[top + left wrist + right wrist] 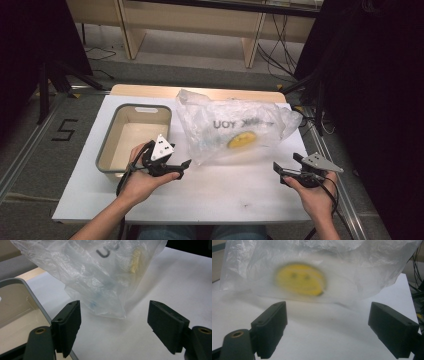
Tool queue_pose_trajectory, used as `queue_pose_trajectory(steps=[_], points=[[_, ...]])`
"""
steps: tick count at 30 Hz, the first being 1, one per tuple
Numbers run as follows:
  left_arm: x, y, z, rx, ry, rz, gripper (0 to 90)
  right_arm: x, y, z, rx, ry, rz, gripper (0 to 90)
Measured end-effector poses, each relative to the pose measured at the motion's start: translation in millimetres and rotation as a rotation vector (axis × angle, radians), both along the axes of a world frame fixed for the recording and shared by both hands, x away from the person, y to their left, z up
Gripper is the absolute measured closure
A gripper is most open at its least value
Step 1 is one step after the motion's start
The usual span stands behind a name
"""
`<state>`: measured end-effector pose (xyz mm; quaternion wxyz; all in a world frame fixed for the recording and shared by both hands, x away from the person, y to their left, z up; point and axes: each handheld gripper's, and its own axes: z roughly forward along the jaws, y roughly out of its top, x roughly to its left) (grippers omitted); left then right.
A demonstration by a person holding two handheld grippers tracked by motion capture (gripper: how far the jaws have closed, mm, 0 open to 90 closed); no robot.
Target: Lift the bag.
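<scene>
Left tongs (184, 169): jaws spread wide with nothing between them, held low over the desk and aimed at the near left corner of the plastic bag; in the left gripper view the bag's corner lies just beyond the pads, apart from them.
Right tongs (280, 171): jaws likewise wide apart and empty, held over the desk's near right part and pointed at the bag's near edge; a strip of bare desk lies between pads and bag in the right gripper view.
Plastic bag (235, 127): clear and crumpled, lying flat on the middle to far right of the white desk (220, 195), its long axis running left to right across it. Dark printed letters read upside down from the person's side; which end is the opening I cannot tell.
Yellow smiley (242, 140): a round yellow face showing through the film near the bag's near edge, blurred.
Bin (107, 150): grey-rimmed, beige inside, just left of the bag, close beside the left hand (142, 177); nothing visible in it.
In the way: no object between either tongs and the bag.
Surroundings: wooden furniture legs and cables on the floor beyond the desk.
</scene>
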<state>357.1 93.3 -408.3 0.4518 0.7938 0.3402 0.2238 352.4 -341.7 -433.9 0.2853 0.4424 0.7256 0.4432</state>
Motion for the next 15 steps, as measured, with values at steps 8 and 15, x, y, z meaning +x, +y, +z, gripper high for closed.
queue_pose_trajectory(steps=[8,15], points=[[-6.3,5.7,-5.5,0.019,-0.003,-0.011,24.8,-7.4,-4.1,-4.7,0.003,0.021,0.017,17.0],[-10.8,13.7,-6.0,0.023,-0.010,-0.010,23.4,-11.8,-6.8,-9.2,0.005,0.039,0.029,17.1]])
